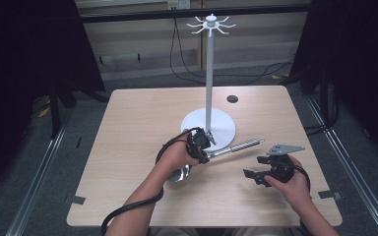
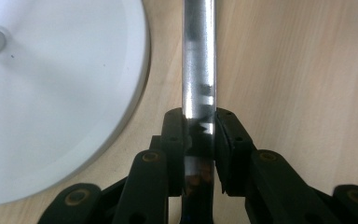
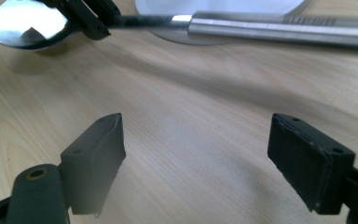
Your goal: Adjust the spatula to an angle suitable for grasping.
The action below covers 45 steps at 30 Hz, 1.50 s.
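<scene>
- Your left gripper [image 1: 205, 147] is clamped on the ladle [image 1: 226, 148], pads [image 2: 175, 140] pressing the shiny handle from both sides, no gap.
- In the left gripper view the handle runs straight out ahead from between the jaws, w/ wood table [image 2: 307, 70] beyond it.
- Just to the left of that handle there: the white round base of the stand [image 2: 51, 102], close beside but I can't tell if they touch.
- High view: ladle bowl sits behind your left hand, toward you, partly hidden; thicker grip end sticks out past the jaws toward the right gripper's side, tip near the base rim.
- Ladle looks tilted, bowl end low; can't tell if the bowl rests on the table or not.
- Your right gripper [image 1: 256, 176] has jaws wide apart, nothing between them, just bare table.
- From the right gripper view, the ladle lies across the top, well ahead of the open jaws: bowl at far left, thick handle off to the right, the left gripper's black jaws gripping the thin neck by the bowl.
- Stand's post rises behind the left gripper, white hooks at the top [image 1: 211, 23].
- Right gripper sits beside the left one, apart from the ladle, not touching it.
- Small dark disc [image 1: 232, 99] on the table far beyond both grippers, past the stand.
</scene>
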Each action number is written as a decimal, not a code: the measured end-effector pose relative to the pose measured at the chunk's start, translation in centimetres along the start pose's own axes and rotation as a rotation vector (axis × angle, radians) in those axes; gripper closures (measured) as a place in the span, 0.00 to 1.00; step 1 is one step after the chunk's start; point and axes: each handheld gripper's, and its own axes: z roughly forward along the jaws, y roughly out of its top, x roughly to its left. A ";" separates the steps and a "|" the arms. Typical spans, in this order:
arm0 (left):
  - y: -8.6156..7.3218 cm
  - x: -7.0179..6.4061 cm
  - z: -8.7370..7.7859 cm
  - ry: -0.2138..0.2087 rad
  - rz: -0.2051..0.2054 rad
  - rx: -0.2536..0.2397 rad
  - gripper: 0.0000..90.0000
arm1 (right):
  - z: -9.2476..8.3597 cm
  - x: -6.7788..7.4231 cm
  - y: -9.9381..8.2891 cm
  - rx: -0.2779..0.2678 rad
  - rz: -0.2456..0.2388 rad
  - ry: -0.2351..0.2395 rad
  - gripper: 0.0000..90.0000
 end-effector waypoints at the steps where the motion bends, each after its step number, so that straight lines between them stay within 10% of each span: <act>1: 0.1 0.0 -0.3 0.000 0.012 0.001 0.84 | 0.0 0.0 0.0 0.001 -0.008 -0.002 0.20; 21: -1.3 -0.8 -4.2 0.031 -0.062 -0.276 0.84 | 0.8 0.2 -0.4 0.068 -0.049 0.020 0.10; 45: -3.1 -0.8 -7.2 0.089 -0.169 -0.495 0.84 | 1.2 0.4 -0.5 0.084 -0.053 0.024 0.09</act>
